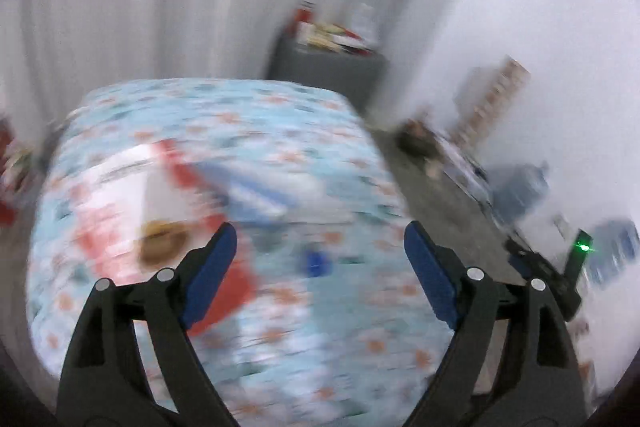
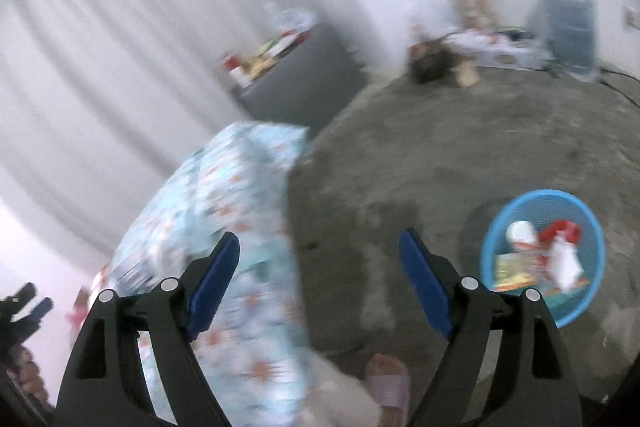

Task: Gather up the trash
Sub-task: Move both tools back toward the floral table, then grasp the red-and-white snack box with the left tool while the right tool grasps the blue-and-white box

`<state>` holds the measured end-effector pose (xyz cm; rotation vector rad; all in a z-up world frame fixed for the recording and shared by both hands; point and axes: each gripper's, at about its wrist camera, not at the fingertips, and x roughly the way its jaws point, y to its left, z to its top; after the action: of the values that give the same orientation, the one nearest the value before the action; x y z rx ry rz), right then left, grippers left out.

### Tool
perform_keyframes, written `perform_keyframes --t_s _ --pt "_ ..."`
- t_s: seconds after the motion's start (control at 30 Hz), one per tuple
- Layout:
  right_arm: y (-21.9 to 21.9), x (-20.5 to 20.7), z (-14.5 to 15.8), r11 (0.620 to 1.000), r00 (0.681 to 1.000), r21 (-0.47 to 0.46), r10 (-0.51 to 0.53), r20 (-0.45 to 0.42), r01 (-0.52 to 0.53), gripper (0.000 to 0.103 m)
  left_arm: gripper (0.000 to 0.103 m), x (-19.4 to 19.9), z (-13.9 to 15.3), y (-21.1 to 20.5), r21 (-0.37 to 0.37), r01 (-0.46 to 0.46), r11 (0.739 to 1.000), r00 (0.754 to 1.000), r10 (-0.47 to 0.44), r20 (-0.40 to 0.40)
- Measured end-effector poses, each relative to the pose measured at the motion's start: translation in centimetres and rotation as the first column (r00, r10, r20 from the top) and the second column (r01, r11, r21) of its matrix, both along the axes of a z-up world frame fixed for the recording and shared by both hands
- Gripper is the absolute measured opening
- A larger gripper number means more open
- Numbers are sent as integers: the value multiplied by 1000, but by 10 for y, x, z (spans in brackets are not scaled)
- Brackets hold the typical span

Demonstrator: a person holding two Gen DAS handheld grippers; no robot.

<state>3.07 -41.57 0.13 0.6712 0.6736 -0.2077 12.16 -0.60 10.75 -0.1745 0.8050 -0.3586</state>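
Note:
The left wrist view is blurred by motion. A table under a light-blue flowered cloth carries the trash: a white and red packet, a brown round item, a blue-and-white striped wrapper and a small blue piece. My left gripper hangs above it, open, with nothing between the pads. My right gripper is open and empty over the grey floor. To its right stands a blue mesh basket holding a white cup, a red wrapper and a yellow-green packet.
A grey cabinet with boxes on top stands by the white curtain behind the table. A large water jug and low clutter line the far wall. A person's foot in a slipper is beside the table's corner.

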Motion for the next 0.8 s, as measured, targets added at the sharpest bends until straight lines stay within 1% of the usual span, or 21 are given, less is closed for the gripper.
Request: perform_keyframes --t_s 0.07,0.13,0.2,0.23,0.33,0.37,0.4,0.47,0.57,0.63,0.67,0.73,0.77,0.8 --pt "20 15 6 998 998 6 61 -3 -61 80 82 -5 -7 31 -4 -80 997 997 80 -9" --pt "43 32 15 989 989 14 148 3 -148 80 83 -5 -15 58 -10 -136 991 990 136 -26" --pt "71 45 22 972 972 16 234 14 -234 80 83 -5 -26 80 3 -192 981 981 192 -44" --pt "83 51 26 963 963 12 268 16 -268 80 83 -4 -31 87 0 -206 979 977 205 -57" --pt "123 68 31 926 926 21 377 16 -377 80 83 -2 -46 105 -36 -226 973 970 222 -102" --pt "139 75 33 906 907 35 422 15 -422 80 83 0 -51 109 -47 -228 973 969 222 -111" --pt "149 79 33 892 893 45 449 17 -449 80 83 -2 -52 112 -49 -229 972 968 223 -114" --pt "176 91 35 853 855 67 518 21 -518 80 83 -1 -57 118 -47 -235 971 966 228 -118" --pt "205 106 35 806 810 88 586 22 -585 80 83 0 -63 129 -56 -243 968 964 235 -122" --pt "220 117 36 792 796 90 606 12 -604 80 83 1 -68 135 -66 -250 966 962 240 -127" --pt "228 123 36 790 793 78 609 -1 -608 80 83 1 -70 138 -70 -254 965 961 244 -130" --pt "232 132 36 801 802 74 597 -19 -594 79 83 2 -72 143 -81 -256 963 961 244 -131" --pt "232 137 33 802 805 97 593 -20 -589 76 83 2 -72 146 -86 -252 964 962 240 -129" --pt "228 142 30 799 804 131 594 -17 -587 75 83 2 -73 147 -90 -247 965 964 235 -127"
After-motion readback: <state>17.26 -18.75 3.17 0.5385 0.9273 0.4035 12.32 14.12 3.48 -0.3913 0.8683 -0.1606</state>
